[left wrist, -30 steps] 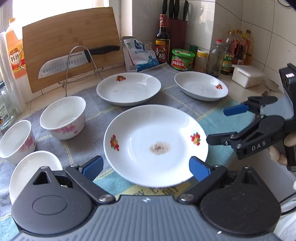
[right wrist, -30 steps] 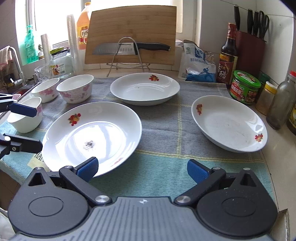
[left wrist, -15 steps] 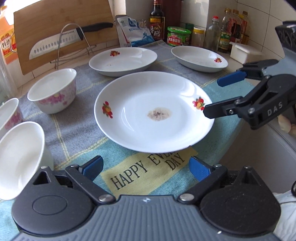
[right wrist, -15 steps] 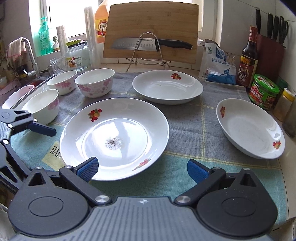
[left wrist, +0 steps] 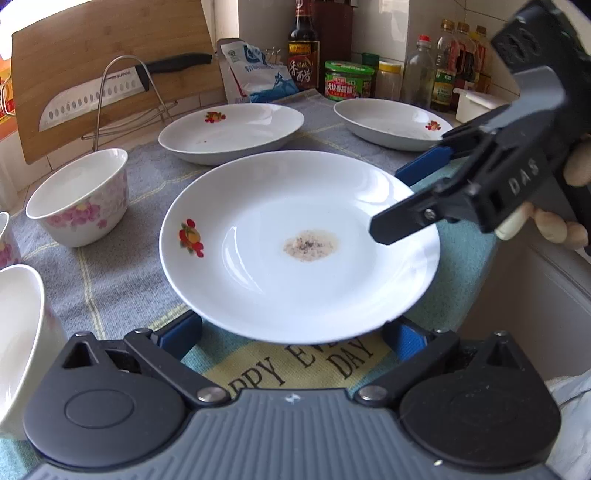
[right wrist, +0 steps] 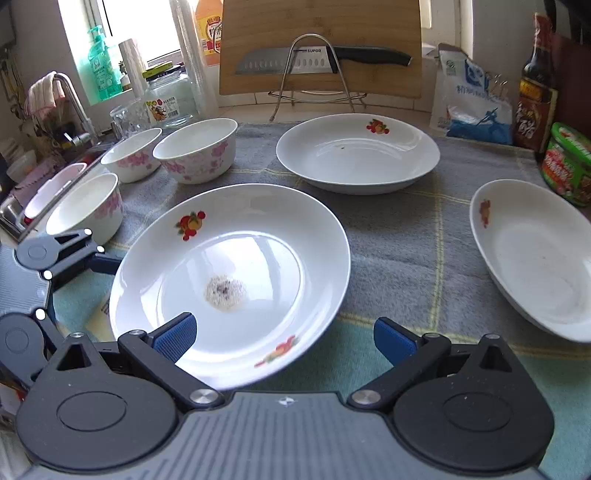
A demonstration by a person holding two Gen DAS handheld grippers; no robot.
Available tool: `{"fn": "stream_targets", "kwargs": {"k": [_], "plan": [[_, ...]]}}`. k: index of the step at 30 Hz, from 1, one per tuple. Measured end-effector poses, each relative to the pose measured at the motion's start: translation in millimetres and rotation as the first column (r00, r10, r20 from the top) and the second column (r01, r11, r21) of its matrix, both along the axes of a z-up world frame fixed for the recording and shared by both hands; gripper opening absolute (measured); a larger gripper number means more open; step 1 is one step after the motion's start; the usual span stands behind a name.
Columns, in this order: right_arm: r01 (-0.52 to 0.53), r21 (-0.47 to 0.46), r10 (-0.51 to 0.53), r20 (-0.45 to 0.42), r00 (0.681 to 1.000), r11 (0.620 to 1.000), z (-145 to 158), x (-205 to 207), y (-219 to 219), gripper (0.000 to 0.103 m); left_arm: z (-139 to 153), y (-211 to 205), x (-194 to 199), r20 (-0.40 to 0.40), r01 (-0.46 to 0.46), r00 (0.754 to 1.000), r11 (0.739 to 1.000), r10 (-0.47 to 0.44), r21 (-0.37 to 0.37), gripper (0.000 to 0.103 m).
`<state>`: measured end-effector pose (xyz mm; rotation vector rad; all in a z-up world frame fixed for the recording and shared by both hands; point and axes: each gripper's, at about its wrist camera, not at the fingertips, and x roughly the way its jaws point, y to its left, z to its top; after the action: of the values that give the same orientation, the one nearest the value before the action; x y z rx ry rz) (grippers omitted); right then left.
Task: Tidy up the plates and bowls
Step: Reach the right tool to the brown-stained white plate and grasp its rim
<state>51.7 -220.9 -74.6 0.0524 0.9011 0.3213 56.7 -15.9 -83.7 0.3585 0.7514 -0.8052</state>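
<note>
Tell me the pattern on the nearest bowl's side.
Pink flowers on white bowl; clearest in the left wrist view.

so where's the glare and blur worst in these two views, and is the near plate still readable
Right wrist view: the window is blown out white, and straight edges bow near the borders. Left wrist view: the right gripper looms large and slightly soft. The near plate stays sharp in both, with only mild reflections beside the brown residue.
</note>
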Motion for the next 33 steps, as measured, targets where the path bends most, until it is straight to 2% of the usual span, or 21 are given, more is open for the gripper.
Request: {"fn": "stream_targets", "kwargs": {"k": [5, 18, 24, 33], "plan": [[-0.019, -0.005, 0.019, -0.071, 0.997, 1.0, -9.4, 26.0, -0.4, 0.103, 0.3, -1.7, 1.7, 0.002, -0.003, 1.0, 1.0, 0.003, -0.003, 0.103], [-0.029, 0.019, 0.032, -0.219, 0.975, 0.999, -4.4, 59.6, -3.4, 0.103, -0.1, 0.4, -1.0, 0.019, -0.001, 1.0, 1.0, 0.001, -0.024, 0.103], [-0.121, 0.055, 0.131, -0.234, 0.963, 0.991, -2.1, 75.7, 1.7, 0.103, 0.7, 0.7, -2.5, 0.019, -0.014, 1.0, 1.0, 0.015, -0.027, 0.103], [-0.174, 0.15, 0.208, -0.263, 0.942, 0.973, -1.6, 96.8, -5.8, 0.103, 1.2, 1.0, -3.4, 0.021, -0.016, 1.0, 0.999, 0.016, -0.029, 0.103]]}}
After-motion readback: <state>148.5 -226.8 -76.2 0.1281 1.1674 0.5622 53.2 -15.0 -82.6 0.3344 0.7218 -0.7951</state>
